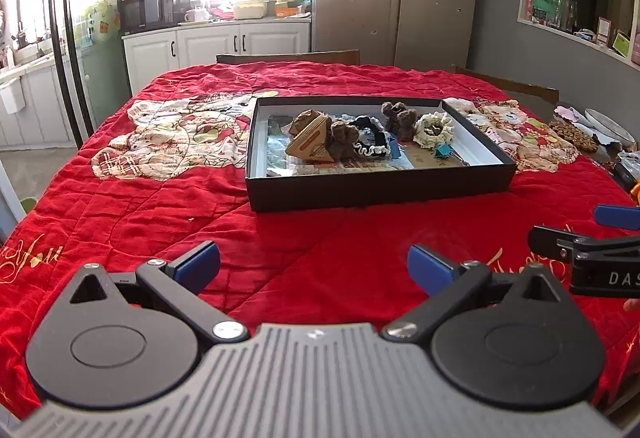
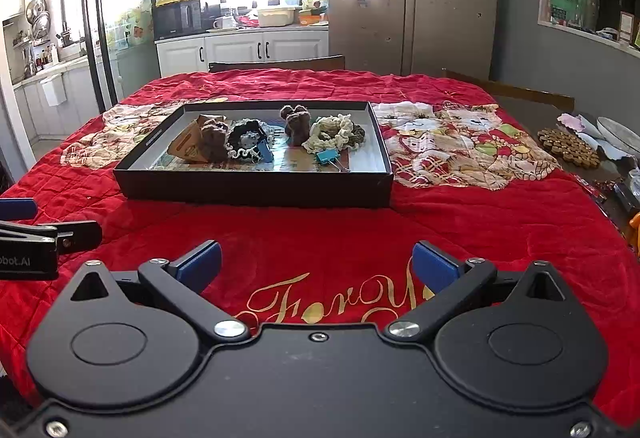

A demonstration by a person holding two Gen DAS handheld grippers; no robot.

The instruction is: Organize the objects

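Both tongs hover low over the red quilt that covers the worktop, side by side and well short of the box. The left tongs are spread wide with nothing between the blue pads; the right tongs are likewise spread and empty.

Straight ahead of both tongs, apart from them, lies a shallow black box. Inside it sit a tan cardboard wedge, two brown knitted pieces, a black frilled scrunchie, a cream frilled scrunchie and two blue binder clips. These things lie close together or touching, towards the middle of the box, over printed paper on its floor.

Beyond the right tongs, at the far right edge of the worktop, a brown wooden trivet and a plate remain outside the box.

Judged from this layout, the gathering appears largely complete: no loose small item shows on the quilt near either pair of tongs. Whether the edge items belong to the task cannot be told.
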